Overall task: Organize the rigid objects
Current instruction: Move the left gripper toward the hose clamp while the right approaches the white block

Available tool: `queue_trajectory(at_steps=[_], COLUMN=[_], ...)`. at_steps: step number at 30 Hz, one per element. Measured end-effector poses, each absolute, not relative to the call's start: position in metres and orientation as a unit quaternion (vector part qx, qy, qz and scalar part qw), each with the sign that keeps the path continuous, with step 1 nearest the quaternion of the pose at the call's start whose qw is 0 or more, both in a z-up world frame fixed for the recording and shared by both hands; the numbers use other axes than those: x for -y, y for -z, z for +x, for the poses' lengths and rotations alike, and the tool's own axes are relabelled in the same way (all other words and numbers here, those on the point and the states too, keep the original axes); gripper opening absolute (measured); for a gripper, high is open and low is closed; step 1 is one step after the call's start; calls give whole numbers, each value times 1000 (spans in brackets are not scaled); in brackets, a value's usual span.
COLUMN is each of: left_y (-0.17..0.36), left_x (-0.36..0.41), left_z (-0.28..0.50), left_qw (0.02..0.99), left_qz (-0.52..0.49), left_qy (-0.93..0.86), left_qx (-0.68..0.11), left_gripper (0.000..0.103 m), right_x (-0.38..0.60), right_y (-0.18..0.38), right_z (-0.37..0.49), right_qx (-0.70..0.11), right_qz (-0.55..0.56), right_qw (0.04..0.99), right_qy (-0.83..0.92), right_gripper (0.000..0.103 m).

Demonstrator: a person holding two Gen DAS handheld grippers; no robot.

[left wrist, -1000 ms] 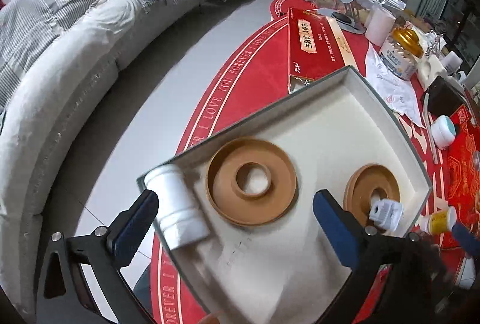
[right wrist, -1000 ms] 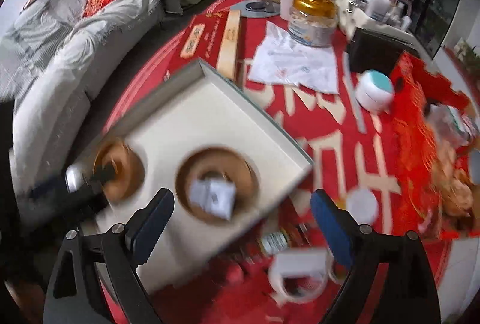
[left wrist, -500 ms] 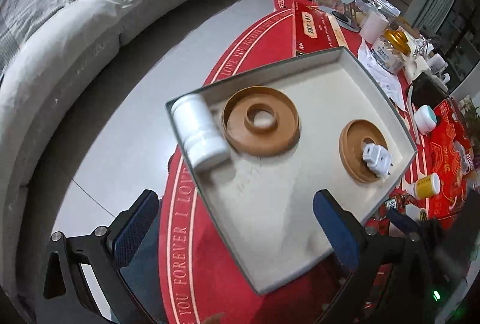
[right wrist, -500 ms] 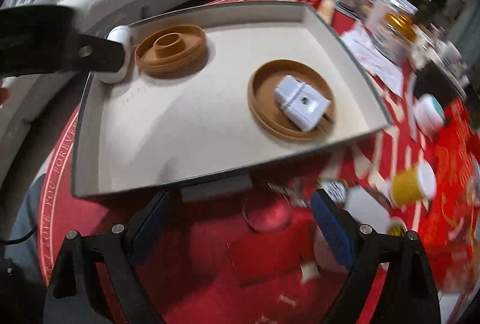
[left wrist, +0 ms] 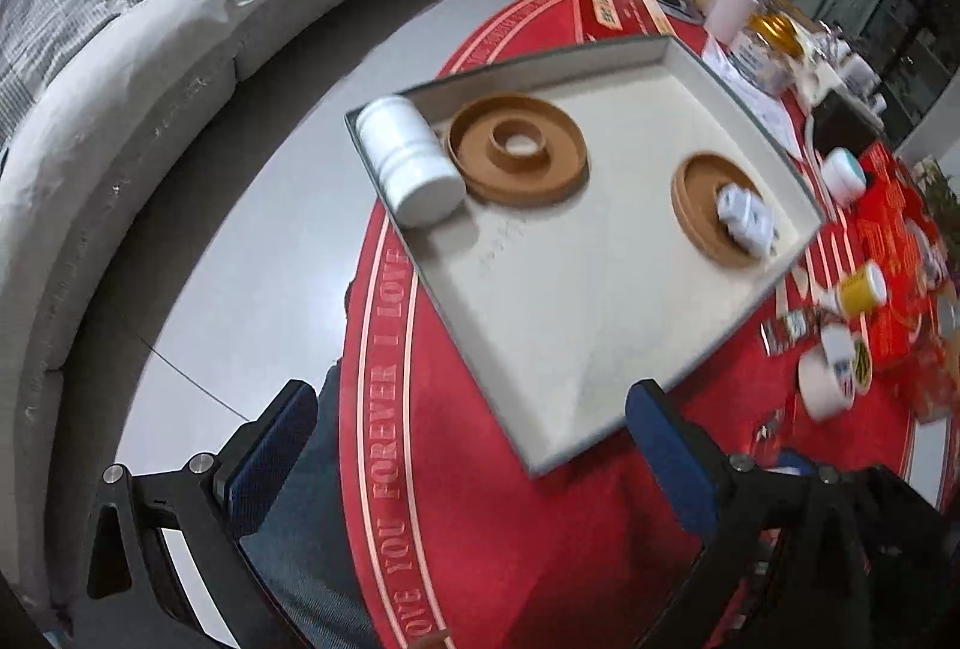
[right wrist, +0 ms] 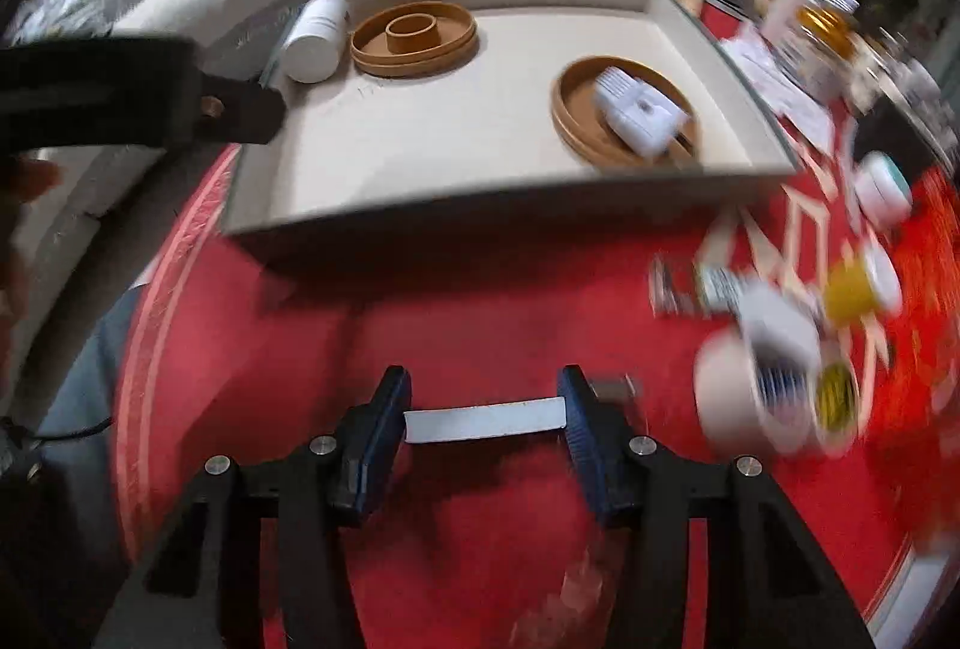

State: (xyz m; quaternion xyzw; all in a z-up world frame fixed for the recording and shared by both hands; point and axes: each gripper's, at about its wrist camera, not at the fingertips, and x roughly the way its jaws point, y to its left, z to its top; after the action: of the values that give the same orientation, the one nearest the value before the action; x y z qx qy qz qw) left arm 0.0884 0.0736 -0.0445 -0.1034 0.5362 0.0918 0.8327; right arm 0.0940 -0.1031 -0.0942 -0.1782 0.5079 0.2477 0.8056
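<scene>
A flat white-edged object (right wrist: 485, 422) sits pinched between the right gripper (right wrist: 485, 424) fingers, low over the red tablecloth (right wrist: 456, 337), near the tray (right wrist: 480, 205). In the tray lie a white bottle (left wrist: 411, 159), a ring-shaped brown dish (left wrist: 516, 147) and a white adapter (left wrist: 747, 220) on a brown saucer (left wrist: 696, 205). The left gripper (left wrist: 471, 454) hangs spread, holding nothing.

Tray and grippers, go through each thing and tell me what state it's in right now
Tray: on the red cloth, holding four things.
White bottle: lying on its side in a tray corner.
Ring dish: flat, empty.
Round dish: flat, holding the white adapter.
Yellow bottle: on its side, outside the tray.
Left gripper: jaws wide open, empty.
Right gripper: jaws closed on a flat white piece.
</scene>
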Motion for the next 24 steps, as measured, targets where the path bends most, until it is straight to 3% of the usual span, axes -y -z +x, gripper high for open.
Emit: queue_trajectory(at_steps=[9,17,24], left_y=[48,66,92], left_x=[9,97,90], left_z=[62,87,116], left_qw=[835,840,818], left_qz=[-22,68,48], left_qy=[6,42,26], left_qx=[-550,-537,-572], left_gripper=[103,103,103], right_x=[219,276,287], right_y=[96,108,107], right_z=[81,65,68], right_qx=[-598,-611,-606], right_qz=[-16,19,36], right_qw=[798,791,795], right_qy=[-77,3,1], right_gripper=[52,52,52])
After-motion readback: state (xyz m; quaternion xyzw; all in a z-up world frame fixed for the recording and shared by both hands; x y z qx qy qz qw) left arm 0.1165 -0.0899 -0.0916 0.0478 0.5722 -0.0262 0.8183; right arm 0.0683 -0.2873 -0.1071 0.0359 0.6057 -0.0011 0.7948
